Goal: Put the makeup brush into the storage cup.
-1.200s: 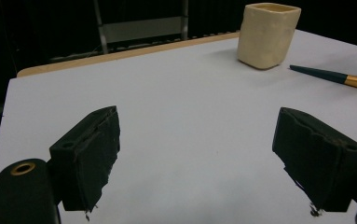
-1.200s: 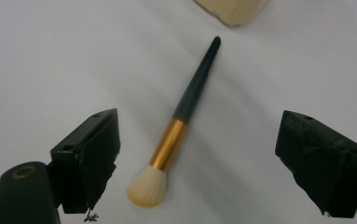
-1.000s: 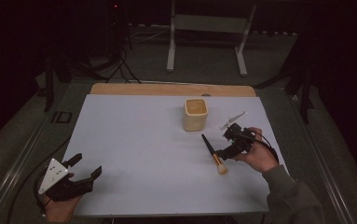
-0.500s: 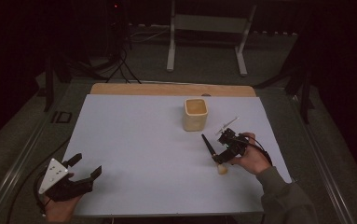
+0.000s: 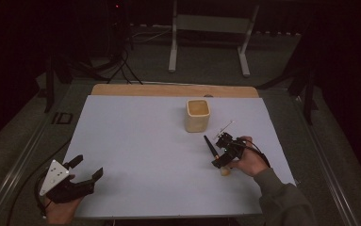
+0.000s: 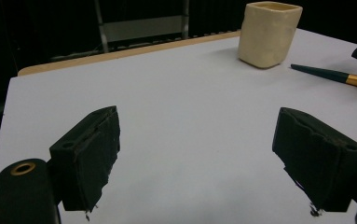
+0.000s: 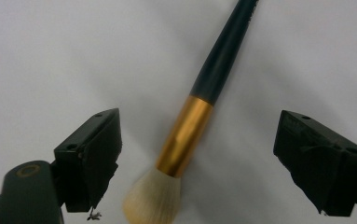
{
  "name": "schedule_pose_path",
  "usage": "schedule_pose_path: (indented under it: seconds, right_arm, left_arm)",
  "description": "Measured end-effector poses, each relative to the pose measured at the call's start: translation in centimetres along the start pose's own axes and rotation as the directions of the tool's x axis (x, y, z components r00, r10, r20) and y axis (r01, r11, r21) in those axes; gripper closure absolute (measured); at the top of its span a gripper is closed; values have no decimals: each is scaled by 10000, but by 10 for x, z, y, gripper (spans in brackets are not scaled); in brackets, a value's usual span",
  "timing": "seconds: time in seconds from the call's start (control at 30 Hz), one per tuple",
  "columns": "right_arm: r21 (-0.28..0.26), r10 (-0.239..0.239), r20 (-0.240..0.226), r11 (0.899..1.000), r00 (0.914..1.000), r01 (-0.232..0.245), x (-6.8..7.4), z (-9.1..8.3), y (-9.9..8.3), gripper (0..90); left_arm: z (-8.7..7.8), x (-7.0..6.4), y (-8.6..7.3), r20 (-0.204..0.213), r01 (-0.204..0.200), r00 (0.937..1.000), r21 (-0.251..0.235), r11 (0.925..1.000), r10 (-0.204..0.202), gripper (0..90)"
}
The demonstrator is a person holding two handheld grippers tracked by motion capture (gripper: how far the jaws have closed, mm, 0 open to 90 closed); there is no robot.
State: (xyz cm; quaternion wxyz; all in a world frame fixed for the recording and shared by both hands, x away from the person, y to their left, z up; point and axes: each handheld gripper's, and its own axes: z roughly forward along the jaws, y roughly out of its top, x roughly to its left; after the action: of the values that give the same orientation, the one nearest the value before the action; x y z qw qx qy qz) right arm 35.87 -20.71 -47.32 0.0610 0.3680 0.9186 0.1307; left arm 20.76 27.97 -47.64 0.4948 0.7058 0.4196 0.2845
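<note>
While the right gripper [image 5: 226, 153] hangs over the makeup brush [image 7: 192, 121], its jaws are spread wide on either side of the gold ferrule and aren't touching it. That brush lies flat on the white table [image 5: 135, 141], dark handle pointing toward the cream cup [image 5: 197, 115], pale bristles close to the person's right hand [image 5: 250, 161]. Over at the near left corner, the left gripper [image 5: 81, 175] has its jaws wide open too, holding nothing.
</note>
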Motion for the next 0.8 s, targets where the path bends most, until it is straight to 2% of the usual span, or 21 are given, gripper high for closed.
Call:
schedule_pose_path:
  seconds: [0.2, 0.4, 0.5, 0.67, 0.77, 0.8]
  right_arm:
    - [119, 96, -59, 9999, 9999, -95, -1, 4, 0, 164]
    - [519, -8, -33, 9987, 10000, 9, 2, 10, -1, 252]
    - [773, -112, -2, 9969, 9999, 112, 3, 14, -3, 348]
    - [1168, -271, -289, 9927, 9992, 303, 3, 18, -4, 593]
    - [1299, -364, -253, 9907, 9990, 394, 4, 18, -2, 732]
    - [1353, -451, -260, 9896, 9986, 483, 3, 17, -2, 737]
  left_arm:
    - [0, 0, 0, -1, 15, 10000, -27, 10000, -15, 156]
    - [0, 0, 0, -6, 23, 10000, -36, 10000, -23, 156]
    - [0, 0, 0, -3, 33, 10000, -54, 10000, -33, 156]
    - [0, 0, 0, -13, 10, 10000, -30, 10000, -10, 156]
    - [0, 0, 0, -13, 25, 10000, -38, 10000, -25, 156]
    - [-1, 0, 0, -16, 21, 10000, -42, 10000, -21, 156]
